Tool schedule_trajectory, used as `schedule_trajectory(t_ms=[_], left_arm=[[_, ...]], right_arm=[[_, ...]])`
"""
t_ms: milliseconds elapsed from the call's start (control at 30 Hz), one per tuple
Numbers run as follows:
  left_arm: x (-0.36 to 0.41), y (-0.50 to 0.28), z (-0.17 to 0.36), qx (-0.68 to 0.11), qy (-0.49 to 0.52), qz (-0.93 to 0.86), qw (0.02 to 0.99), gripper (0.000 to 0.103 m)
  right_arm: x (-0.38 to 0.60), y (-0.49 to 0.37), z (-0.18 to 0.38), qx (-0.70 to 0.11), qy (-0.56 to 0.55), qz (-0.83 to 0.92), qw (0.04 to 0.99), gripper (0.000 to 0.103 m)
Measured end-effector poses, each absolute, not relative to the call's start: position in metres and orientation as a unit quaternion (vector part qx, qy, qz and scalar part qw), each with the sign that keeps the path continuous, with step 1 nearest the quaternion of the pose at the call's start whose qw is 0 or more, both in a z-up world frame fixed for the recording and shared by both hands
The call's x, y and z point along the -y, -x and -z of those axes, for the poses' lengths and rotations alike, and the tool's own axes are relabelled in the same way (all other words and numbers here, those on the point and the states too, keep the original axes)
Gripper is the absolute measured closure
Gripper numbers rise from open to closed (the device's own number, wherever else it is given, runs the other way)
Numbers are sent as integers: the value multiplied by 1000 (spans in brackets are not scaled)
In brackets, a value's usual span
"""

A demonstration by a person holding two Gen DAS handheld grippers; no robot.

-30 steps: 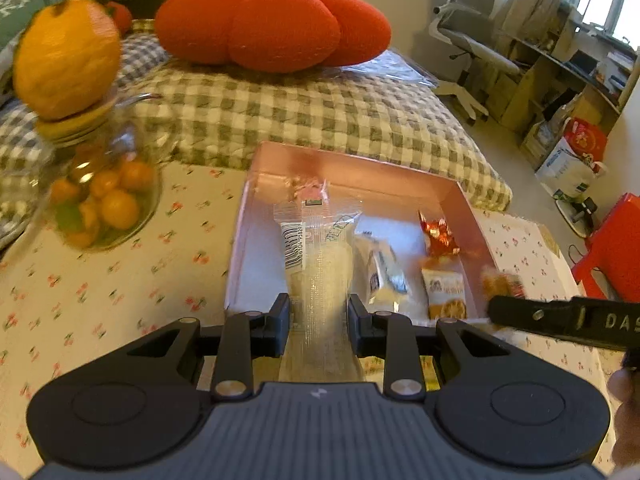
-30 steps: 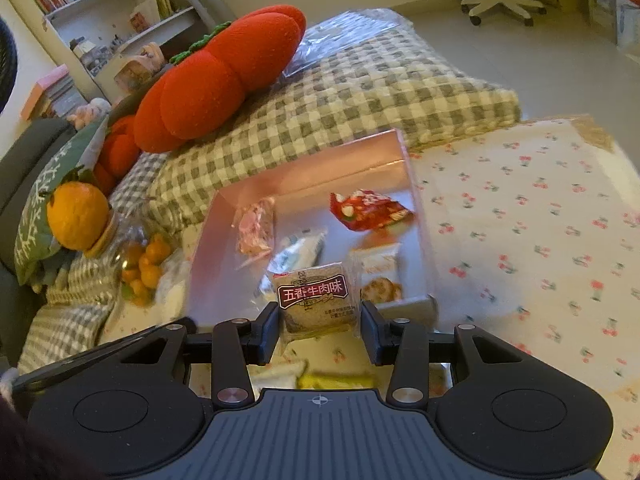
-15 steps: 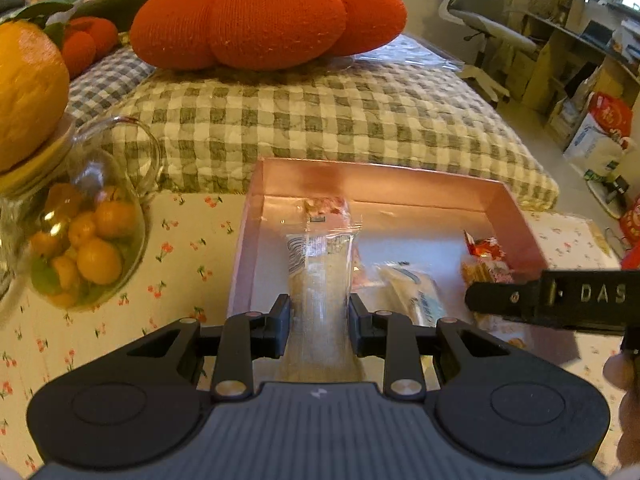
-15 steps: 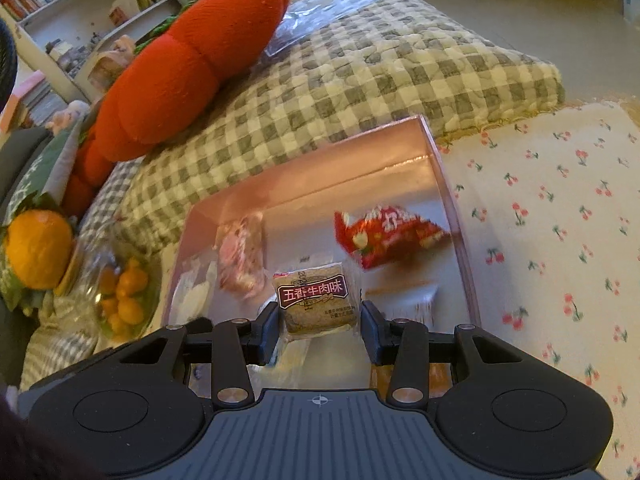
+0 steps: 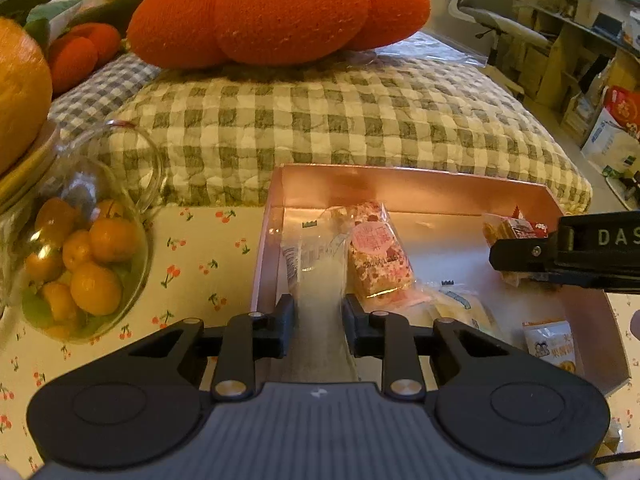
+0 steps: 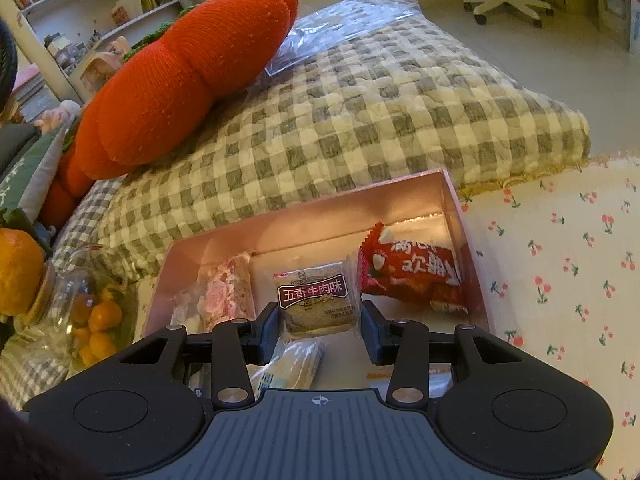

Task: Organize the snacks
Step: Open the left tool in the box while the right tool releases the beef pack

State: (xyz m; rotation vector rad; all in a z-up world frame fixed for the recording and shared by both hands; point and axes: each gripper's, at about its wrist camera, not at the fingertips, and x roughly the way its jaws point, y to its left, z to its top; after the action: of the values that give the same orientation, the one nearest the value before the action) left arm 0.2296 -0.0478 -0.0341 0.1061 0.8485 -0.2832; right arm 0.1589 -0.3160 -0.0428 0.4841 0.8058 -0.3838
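Observation:
A pink box lies on the cherry-print tablecloth and holds several wrapped snacks. My left gripper is shut on a long clear packet of pale snack, held over the box's left side. Beside it in the box lies a pink-labelled nougat bar. My right gripper is shut on a square biscuit pack with a dark red label, held above the box's middle. A red packet rests at the box's right. The right gripper's black body crosses the left wrist view.
A glass jar of small oranges stands left of the box. Behind the box are a checked cushion and a big red knitted pillow. An office chair and shelves stand further back.
Both grippers have moved forward and down over the box with their packets; the box and the snacks in it appear larger and closer. Neither grip has changed.

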Motion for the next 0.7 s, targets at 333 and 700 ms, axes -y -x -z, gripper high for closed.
schedule_trajectory(t_ms=[333,700], left_arm=[[55,-227,32,-398,-73,158,901,67],[55,-213,22,-394,-81,173,899,33]], right_arm=[[313,-163,43,-390,-224,184,874,49],[311,-146,20,-380,-225,186,878,30]])
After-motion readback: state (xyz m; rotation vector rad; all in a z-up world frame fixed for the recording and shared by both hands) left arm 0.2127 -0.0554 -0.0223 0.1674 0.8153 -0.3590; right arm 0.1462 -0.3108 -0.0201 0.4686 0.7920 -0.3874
